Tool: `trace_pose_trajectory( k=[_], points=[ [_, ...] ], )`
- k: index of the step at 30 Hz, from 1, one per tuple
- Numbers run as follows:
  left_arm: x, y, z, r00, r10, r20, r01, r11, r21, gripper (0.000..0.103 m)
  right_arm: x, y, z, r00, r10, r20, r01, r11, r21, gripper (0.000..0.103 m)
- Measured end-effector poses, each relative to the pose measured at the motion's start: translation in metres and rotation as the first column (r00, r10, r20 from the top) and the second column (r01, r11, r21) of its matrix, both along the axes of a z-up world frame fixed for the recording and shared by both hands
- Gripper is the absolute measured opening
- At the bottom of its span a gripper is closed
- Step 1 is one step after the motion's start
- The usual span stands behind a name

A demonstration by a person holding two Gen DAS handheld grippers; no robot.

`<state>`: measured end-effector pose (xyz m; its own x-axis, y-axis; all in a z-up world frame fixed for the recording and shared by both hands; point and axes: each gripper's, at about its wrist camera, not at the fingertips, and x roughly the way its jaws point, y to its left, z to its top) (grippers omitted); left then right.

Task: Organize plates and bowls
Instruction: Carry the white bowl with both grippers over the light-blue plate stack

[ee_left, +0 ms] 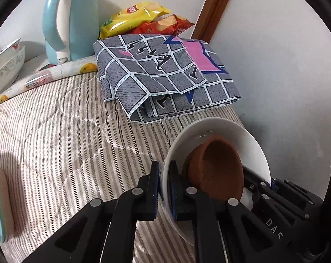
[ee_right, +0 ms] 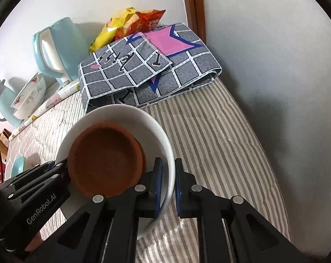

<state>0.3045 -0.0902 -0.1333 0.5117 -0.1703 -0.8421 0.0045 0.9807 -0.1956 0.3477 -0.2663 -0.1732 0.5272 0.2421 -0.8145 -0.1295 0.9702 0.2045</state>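
While both grippers pinch opposite rims of the white bowl (ee_right: 158, 129) at lower centre, left gripper (ee_left: 164, 188) and right gripper (ee_right: 167, 188) are clamped narrow, brown clay dish (ee_right: 106, 160) tilted inside, above the striped bedcover (ee_right: 209, 142).

One white plate (ee_right: 158, 127), one brown bowl (ee_right: 104, 160), two patterned bowls (ee_right: 31, 98), two snack bags (ee_left: 141, 19).

Black tool (ee_left: 164, 188), blue pads, silver screws
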Motion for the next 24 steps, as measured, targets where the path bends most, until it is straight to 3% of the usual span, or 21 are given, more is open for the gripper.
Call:
trace_pose_trajectory(
  k=[24],
  points=[
    [-0.075, 0.044, 0.049, 0.997, 0.033, 0.066, -0.033, 0.999, 0.007, 0.009, -0.077, 0.035, 0.051, 0.997, 0.024, 0.077, -0.024, 1.000, 0.003, 0.009]
  ],
)
